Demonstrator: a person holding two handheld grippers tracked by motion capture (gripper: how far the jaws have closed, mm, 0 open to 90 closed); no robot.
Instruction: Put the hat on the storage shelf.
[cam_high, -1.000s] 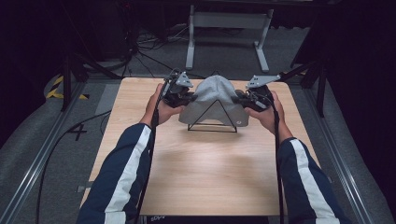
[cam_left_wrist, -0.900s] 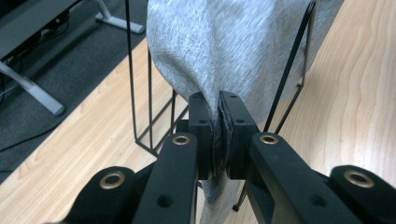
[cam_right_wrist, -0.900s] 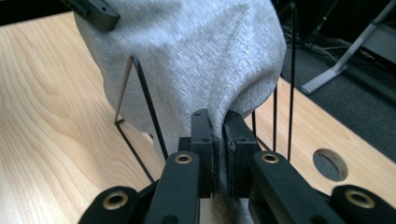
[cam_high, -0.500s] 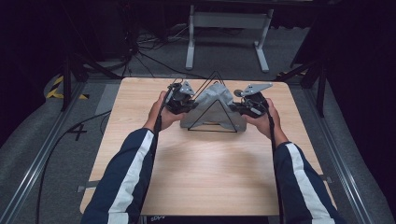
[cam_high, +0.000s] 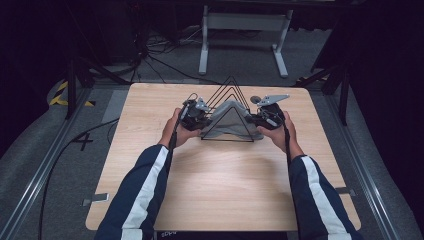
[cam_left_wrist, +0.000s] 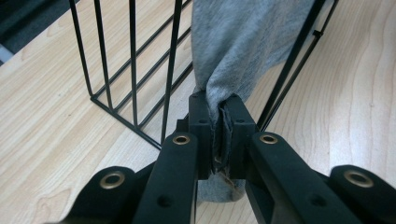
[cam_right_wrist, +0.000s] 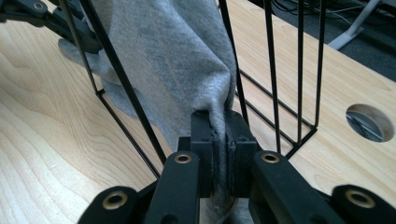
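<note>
Both grippers, left (cam_high: 196, 116) & right (cam_high: 265, 118), are clamped tight on the ends of the cloth (cam_high: 229, 119) draped over the wire rack (cam_high: 230, 86) mid-table, so imo lower evenly w/ both sides taut so it doesn't snag.

A light wooden table (cam_high: 225, 190) with round corners, plain boards, pale grain running the long way. On it, toward the far side, a black wire rack (cam_high: 227, 117) shaped like a row of triangles — thin bars, flat bottom frame sitting right on the wood. Over the rack, a grey cloth (cam_high: 229, 116), hanging down both slopes, with a bit of its edge lying on the tabletop beside the frame. A round hole (cam_right_wrist: 370, 122) cut through the wood, seen in the right gripper view — near one corner of the rack. Near half of the table bare.
</note>
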